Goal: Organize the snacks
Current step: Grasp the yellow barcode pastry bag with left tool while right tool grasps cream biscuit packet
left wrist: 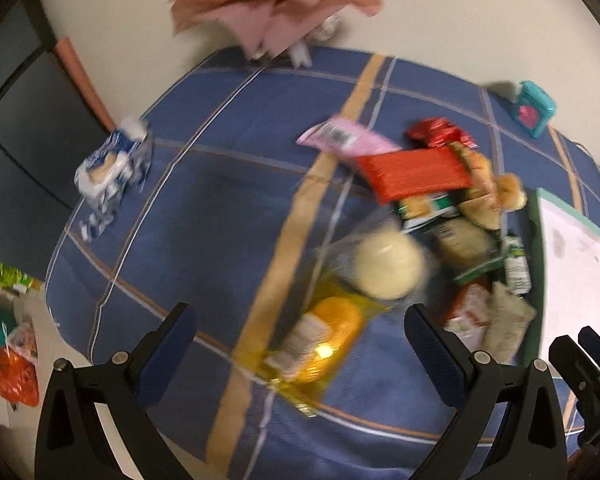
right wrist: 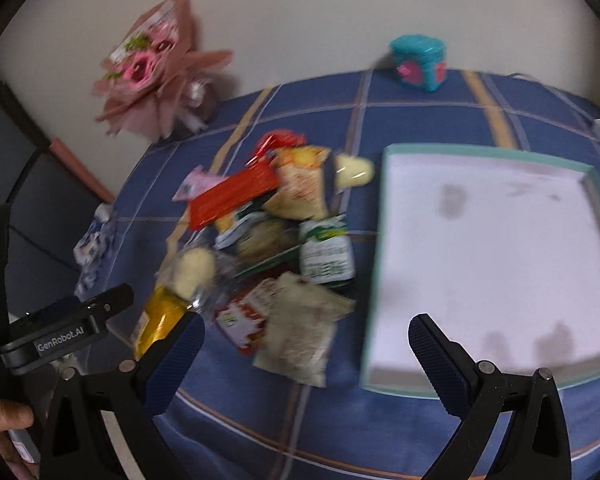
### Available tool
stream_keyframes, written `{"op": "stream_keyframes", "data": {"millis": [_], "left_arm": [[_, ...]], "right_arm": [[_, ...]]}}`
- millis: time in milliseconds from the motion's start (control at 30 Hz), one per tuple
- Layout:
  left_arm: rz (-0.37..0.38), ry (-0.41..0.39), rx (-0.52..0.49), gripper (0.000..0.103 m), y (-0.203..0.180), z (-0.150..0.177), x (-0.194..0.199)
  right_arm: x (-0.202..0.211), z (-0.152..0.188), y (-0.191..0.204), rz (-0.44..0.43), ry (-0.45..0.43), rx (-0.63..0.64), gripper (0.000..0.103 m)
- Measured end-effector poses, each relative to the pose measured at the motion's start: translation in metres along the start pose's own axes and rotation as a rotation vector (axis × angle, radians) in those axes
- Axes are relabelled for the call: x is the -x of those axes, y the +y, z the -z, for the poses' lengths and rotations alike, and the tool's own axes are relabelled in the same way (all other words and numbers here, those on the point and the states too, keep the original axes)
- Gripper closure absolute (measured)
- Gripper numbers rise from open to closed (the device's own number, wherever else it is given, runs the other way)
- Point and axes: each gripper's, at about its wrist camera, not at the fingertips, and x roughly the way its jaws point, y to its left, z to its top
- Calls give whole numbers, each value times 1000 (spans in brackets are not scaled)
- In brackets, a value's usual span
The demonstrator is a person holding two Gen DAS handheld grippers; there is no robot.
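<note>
**Snacks heaped beside an empty tray, both grippers ready**

Snacks (right wrist: 276,236) lie in a loose pile near the middle of the table (right wrist: 420,92), which is covered in a blue checked cloth. The tray (right wrist: 384,248), teal-rimmed with a pale floor, sits just to the right of the pile and holds nothing in either view. By that, the sorting looks to be at its very start, with no packet moved yet.

The left gripper (left wrist: 300,332) hovers over the near left edge of the pile, its jaws spread wide and empty, and the yellow packet (left wrist: 320,340) lies on the cloth framed between them. A clear wrapper with a pale round bun (left wrist: 388,268) lies touching that packet, just beyond it. The right gripper (right wrist: 306,340) hangs near the pile's front edge, jaws likewise wide apart and holding nothing, with a beige packet (right wrist: 300,332) and a red-and-white packet (right wrist: 248,316) between them.

The next move is likely a first pick: lower 1 gripper onto an outer packet, close on an edge and carry it to the tray. The packets overlap, so taking 1 from the rim of the heap should avoid dragging its neighbours. Motion blur hides all labels.
</note>
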Motion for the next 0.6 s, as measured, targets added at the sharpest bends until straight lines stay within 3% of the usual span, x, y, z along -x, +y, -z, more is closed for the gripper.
{"op": "stream_keyframes", "data": {"millis": [300,600], "left_arm": [[42,87,34,0,25,12,-37],[103,140,7,1,19,17,-66]], "right_arm": [[-39,8,13,-3,90,21,0],[-60,11,14,33,141,16,26]]}}
